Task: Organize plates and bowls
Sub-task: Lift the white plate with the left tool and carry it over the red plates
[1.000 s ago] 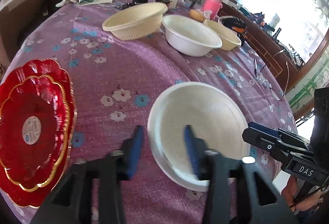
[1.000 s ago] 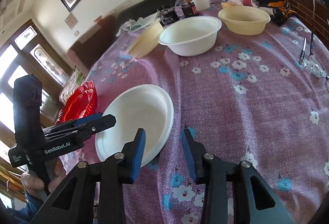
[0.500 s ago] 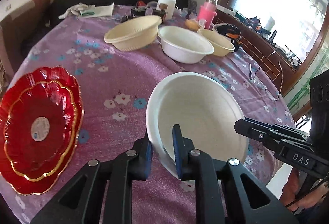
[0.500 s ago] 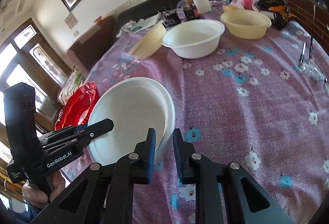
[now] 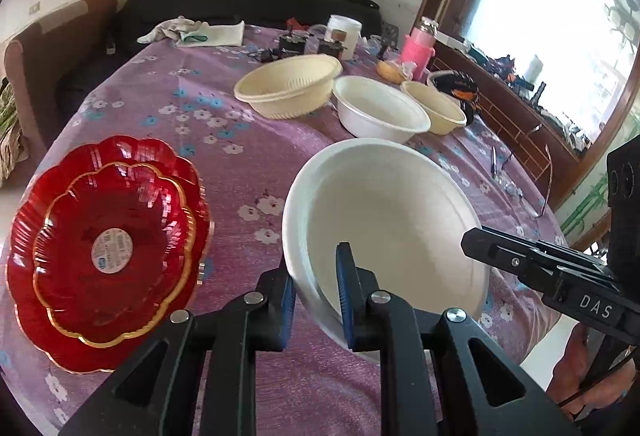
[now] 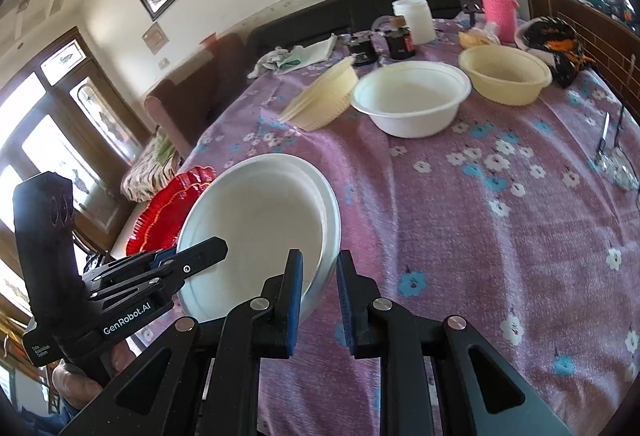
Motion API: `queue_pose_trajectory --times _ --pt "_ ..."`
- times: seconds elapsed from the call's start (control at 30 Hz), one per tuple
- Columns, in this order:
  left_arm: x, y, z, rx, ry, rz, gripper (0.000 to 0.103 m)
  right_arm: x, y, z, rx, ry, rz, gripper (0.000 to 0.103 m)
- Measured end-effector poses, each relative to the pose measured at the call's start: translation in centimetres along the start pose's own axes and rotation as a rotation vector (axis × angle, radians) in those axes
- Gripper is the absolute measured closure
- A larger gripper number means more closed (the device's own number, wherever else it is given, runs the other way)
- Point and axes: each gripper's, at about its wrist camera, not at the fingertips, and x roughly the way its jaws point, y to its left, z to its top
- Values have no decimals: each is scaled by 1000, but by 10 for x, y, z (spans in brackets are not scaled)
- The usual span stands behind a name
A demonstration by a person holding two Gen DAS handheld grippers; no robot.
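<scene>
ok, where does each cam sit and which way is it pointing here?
Left wrist: on the left gripper, looking along its fingers across the table; the fingers clamp the white plates, red plates to the left; the right gripper and hand show at right.
Right wrist: on the right gripper, pinching the plates' opposite rim; the left gripper shows at left.
Shared: white plates, red plates, the bowls beyond.

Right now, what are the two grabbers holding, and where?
Both hold the white plate by its rim: left gripper on one side, right gripper on the opposite side.
</scene>
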Motion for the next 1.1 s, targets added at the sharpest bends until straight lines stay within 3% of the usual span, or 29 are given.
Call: queue_pose_trajectory --times 0.3,0.63,1.1 --pt "-25 33 9 -62 -66 40 82 12 39 13 -64 -1 47 84" --pt "-48 95 9 -179 -117 112 82 48 96 32 -166 15 99 84" --pt "-42 169 -9 -340 -99 185 82 130 151 36 -242 129 121 84"
